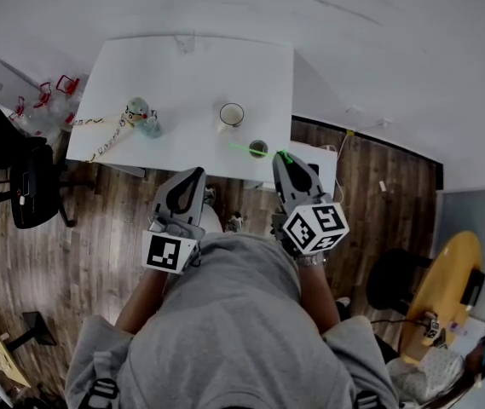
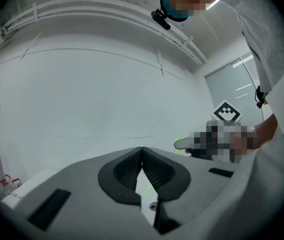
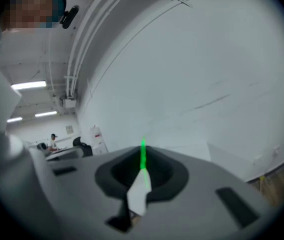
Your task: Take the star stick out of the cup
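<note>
My right gripper (image 1: pixel 282 157) is shut on a thin green star stick (image 1: pixel 244 149) at the table's front edge. The stick runs out leftward, level, over a small dark cup (image 1: pixel 258 149). Whether its far end touches the cup I cannot tell. In the right gripper view the green stick (image 3: pixel 142 146) pokes up from between the closed jaws of the right gripper (image 3: pixel 142 159). My left gripper (image 1: pixel 195 175) hangs just off the table's front edge, shut and empty. Seen from its own camera, the left gripper (image 2: pixel 142 150) has its pads meeting with nothing between them.
A white mug (image 1: pixel 232 114) stands behind the dark cup on the white table (image 1: pixel 191 66). A pale figure (image 1: pixel 140 115) with a beaded string (image 1: pixel 99 138) lies at the table's left. Office chairs (image 1: pixel 29 186) stand on the wood floor to the left.
</note>
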A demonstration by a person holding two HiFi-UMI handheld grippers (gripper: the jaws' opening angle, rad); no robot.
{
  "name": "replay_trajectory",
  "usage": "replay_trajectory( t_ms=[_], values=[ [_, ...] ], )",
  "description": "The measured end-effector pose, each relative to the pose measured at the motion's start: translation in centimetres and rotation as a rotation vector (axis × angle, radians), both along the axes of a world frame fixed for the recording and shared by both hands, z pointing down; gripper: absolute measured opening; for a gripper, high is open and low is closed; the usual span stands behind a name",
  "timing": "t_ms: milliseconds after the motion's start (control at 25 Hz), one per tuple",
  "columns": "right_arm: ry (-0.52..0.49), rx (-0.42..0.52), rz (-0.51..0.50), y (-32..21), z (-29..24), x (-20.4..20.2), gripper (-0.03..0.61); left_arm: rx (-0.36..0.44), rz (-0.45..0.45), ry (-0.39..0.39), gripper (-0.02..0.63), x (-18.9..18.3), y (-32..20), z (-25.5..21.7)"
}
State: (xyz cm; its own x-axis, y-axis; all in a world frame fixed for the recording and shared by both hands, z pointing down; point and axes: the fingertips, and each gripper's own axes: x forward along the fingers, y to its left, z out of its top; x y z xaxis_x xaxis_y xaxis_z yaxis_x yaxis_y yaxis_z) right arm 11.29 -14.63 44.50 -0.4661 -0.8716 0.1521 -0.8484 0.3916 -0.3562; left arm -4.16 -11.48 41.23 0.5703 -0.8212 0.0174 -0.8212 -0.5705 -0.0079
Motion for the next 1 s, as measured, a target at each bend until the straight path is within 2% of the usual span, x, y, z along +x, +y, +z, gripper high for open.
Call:
replay_trajectory(
  t_ms=[480, 600, 840, 1000],
  values=[
    [0.04, 0.045, -0.041, -0.7, -1.7, -0.7, 0.046, 0.037, -0.033, -0.002, 0.032, -0.6, -1.4, -1.5],
    [0.07, 0.063, -0.047, -0.9, -2.3, -0.7, 0.046, 0.044, -0.029, 0.018, 0.032, -0.6, -1.6, -2.4],
    [0.107, 0.111, -0.06, -1.4, -4.3, -0.9, 0.046, 0.058, -0.056, 0.014, 0.032, -1.0, -2.6, -4.2],
    [0.129, 0.156, -0.069, -1.7, -6.1, -1.1, 0.046, 0.096, -0.065, 0.005, 0.032, -1.2, -3.2, -6.0]
  ],
)
